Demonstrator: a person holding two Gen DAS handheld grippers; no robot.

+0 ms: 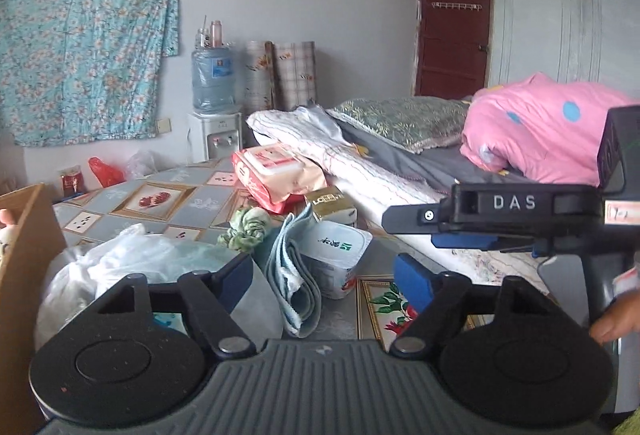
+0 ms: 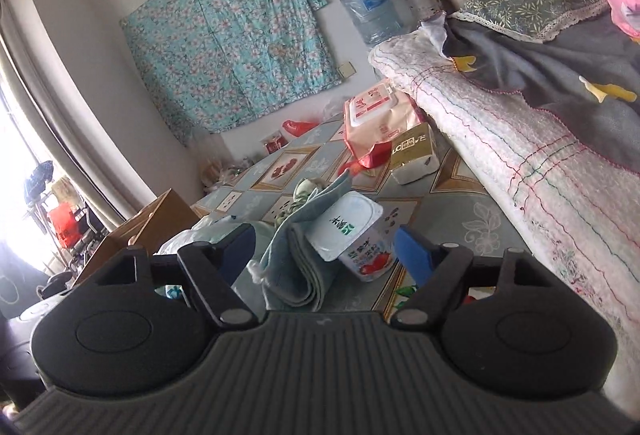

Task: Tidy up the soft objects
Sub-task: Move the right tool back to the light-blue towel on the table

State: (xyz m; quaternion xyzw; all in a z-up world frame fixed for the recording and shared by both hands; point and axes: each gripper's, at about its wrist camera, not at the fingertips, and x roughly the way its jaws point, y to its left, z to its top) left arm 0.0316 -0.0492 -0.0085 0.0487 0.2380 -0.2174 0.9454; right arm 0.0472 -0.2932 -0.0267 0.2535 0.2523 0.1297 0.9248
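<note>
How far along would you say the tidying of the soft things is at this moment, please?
Nothing looks sorted yet. The folded blue towel, green scrunchie and white plastic bag lie loose on the table beside the yogurt cup. Both the left gripper and right gripper are open and empty, facing the towel. All the sorting remains.

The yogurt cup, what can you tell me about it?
The yogurt cup is a white plastic tub with a foil lid that has green writing, and red fruit is printed on its side. It looks sealed. It lies tipped over on the patterned table, its lid facing up and toward the camera. It leans against a folded blue towel. Neither gripper touches it; it sits ahead, between the open fingers.
</note>
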